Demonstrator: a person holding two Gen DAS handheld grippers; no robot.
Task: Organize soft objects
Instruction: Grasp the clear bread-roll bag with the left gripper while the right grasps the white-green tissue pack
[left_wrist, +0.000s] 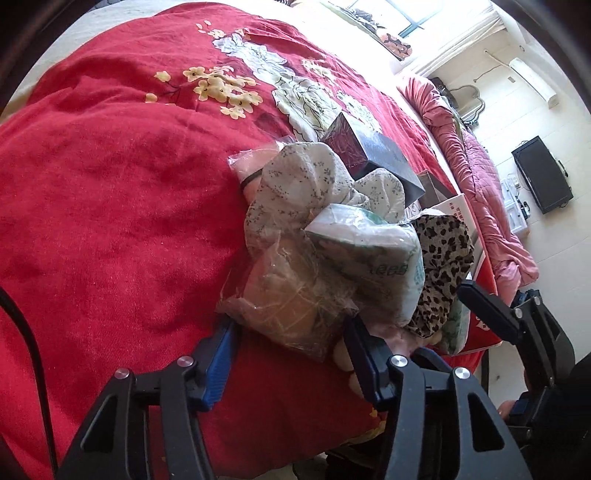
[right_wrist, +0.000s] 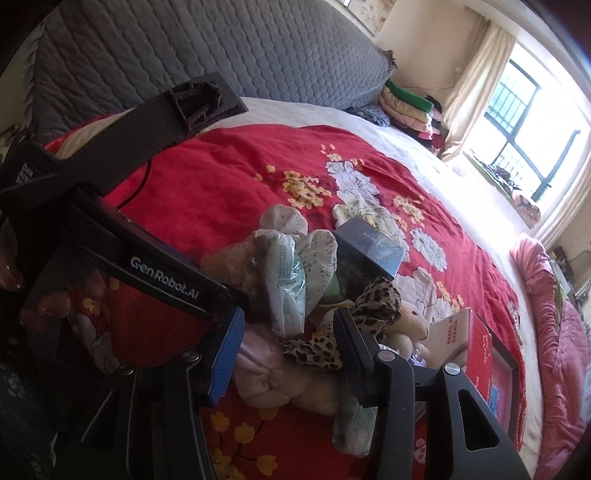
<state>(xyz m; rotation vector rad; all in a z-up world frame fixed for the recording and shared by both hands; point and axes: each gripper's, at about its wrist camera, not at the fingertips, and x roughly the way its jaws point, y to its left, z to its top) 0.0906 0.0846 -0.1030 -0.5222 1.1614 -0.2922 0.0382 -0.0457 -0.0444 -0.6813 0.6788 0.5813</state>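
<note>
- Left claw (left_wrist: 291, 343): jaws partly apart either side of a clear plastic bag (left_wrist: 284, 295); whether the pads press it, I cannot tell.
- Right claw (right_wrist: 291, 343): jaws half-open around a pink plush toy (right_wrist: 266, 369), grip unclear.
- The pile of soft things sits on the red bedspread (left_wrist: 110, 221), dark box (left_wrist: 369, 155) at its 12 o'clock.

both grippers angled downward; left gripper (left_wrist: 291, 354) jaws part-open, right gripper (right_wrist: 288, 354) likewise.
</note>
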